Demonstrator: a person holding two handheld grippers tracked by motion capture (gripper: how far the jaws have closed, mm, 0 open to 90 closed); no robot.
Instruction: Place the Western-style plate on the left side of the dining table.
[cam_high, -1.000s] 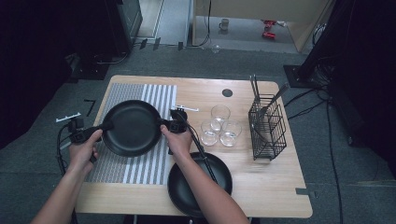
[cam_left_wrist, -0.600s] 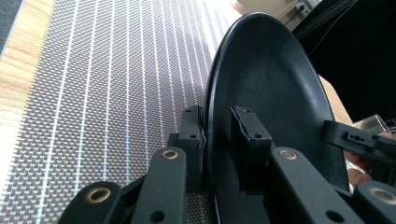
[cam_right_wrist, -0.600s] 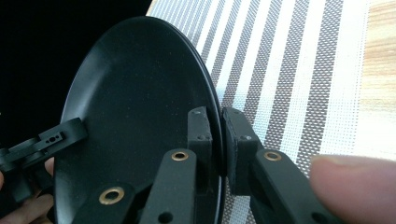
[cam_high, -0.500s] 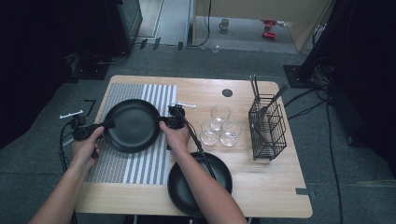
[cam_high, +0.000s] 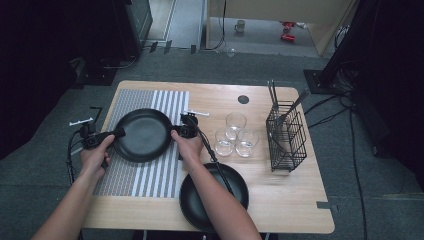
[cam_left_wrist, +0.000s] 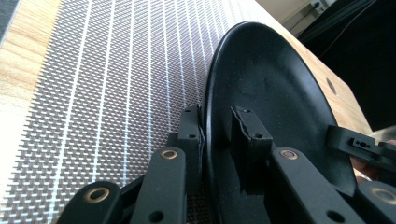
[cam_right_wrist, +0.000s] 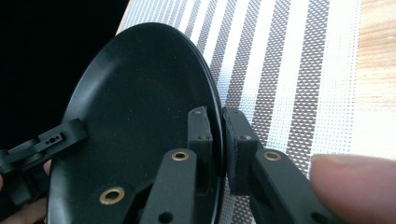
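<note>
I have the black plate (cam_high: 142, 134) pinched at two opposite points of its rim, over the striped placemat (cam_high: 150, 175) on the left half of the wooden table (cam_high: 290, 200). My left gripper (cam_high: 119, 133) is clamped on the plate's left edge: in the left gripper view the rim (cam_left_wrist: 208, 116) runs between the two black jaws, one pad under it against the mat side and the other inside the bowl of the plate. My right gripper (cam_high: 179, 132) is clamped on the right edge in the same way, and in the right gripper view the rim (cam_right_wrist: 215, 116) sits tight between both pads, with my thumb at the lower right of that view. The plate is round, so it has no real long axis; the line that matters runs from one grip to the other, left to right across the table as the high view shows it. Its hollow face looks up and it lies about level in that view; I cannot tell whether its underside touches the mat. Across the bowl each gripper view catches the tip of the other gripper on the far rim. A second black plate (cam_high: 235, 187) lies near the table's front edge, under my right forearm. Three clear glasses (cam_high: 235, 134) stand in a cluster to the right of the mat, and a black wire rack (cam_high: 286, 137) holding utensils stands beyond them.
</note>
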